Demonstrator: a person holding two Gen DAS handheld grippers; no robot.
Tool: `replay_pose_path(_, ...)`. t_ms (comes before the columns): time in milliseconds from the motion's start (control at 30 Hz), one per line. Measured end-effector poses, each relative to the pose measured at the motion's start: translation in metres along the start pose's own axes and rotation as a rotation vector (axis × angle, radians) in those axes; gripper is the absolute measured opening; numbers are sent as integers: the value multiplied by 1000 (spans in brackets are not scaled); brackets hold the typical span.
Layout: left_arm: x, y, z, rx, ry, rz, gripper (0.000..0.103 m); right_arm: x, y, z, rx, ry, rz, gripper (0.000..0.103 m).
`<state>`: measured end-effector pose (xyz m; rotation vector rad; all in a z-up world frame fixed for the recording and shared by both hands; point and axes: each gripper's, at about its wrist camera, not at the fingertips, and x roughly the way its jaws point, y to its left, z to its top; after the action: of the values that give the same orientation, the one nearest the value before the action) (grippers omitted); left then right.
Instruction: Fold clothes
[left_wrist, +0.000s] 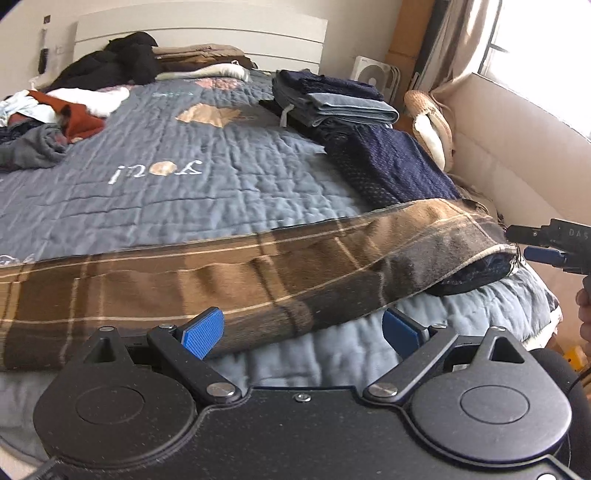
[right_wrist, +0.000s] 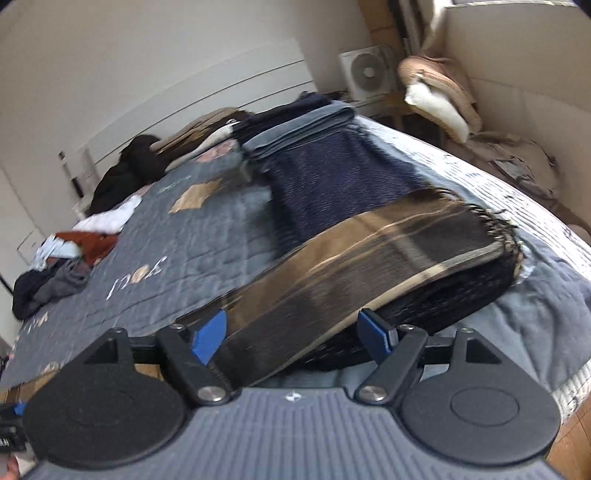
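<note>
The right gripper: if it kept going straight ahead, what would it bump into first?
Most likely the brown checked scarf, lying right ahead of the open right gripper on the bed; depth is hard to judge.

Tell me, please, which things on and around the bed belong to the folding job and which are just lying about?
Job: brown plaid scarf, folded stack, navy knit, unfolded heap.
Lying about: fan, curtain, cushion.

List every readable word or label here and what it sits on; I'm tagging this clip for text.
"you", seen upside down, its o a tan circle: stitched on the blue quilt.
"DAS", cut off at the frame edge: on the right hand-held gripper.
Small pale lettering farther up the quilt: too blurred to read.
</note>
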<state>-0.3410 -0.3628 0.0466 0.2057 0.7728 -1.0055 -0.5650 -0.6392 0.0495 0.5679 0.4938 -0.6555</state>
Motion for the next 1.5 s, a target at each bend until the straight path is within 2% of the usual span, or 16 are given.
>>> replay_pose_path(367, -56, 51, -45, 36, 9, 82, 93, -19, 79, -49, -54, 68, 81, 78)
replay_pose_path(567, -90, 76, -54, 37, -15, 122, 93, -45, 128, -81, -82, 65, 110, 78)
replay_pose_path(700, -110, 81, -56, 77, -50, 131, 93, -66, 154, -95, -81, 44, 122, 78)
replay_pose_path(800, -117, 81, -52, 73, -77, 126, 94, -83, 169, -104, -76, 25, 140, 78)
replay_pose_path(900, -118, 80, -54, 55, -78, 91, 94, -98, 178, -114, -73, 23, 146, 78)
replay_pose_path(1067, -112, 74, -67, 124, -49, 52, 95, -113, 183, -126, -49, 9, 130, 78)
replay_pose_path(1133, -112, 73, -69, 143, -44, 36, 95, -115, 186, -128, -41, 5, 117, 78)
replay_pose_path(1267, -120, 76, -72, 196, -60, 41, 95, -109, 202, -124, -137, -19, 89, 79)
replay_pose_path(1400, -125, 94, -71, 177, -67, 59, 95, -81, 212, -114, -181, -22, 63, 79)
replay_pose_path(1500, -128, 113, -69, 135, -81, 95, 95, -50, 215, -108, -166, -8, 74, 79)
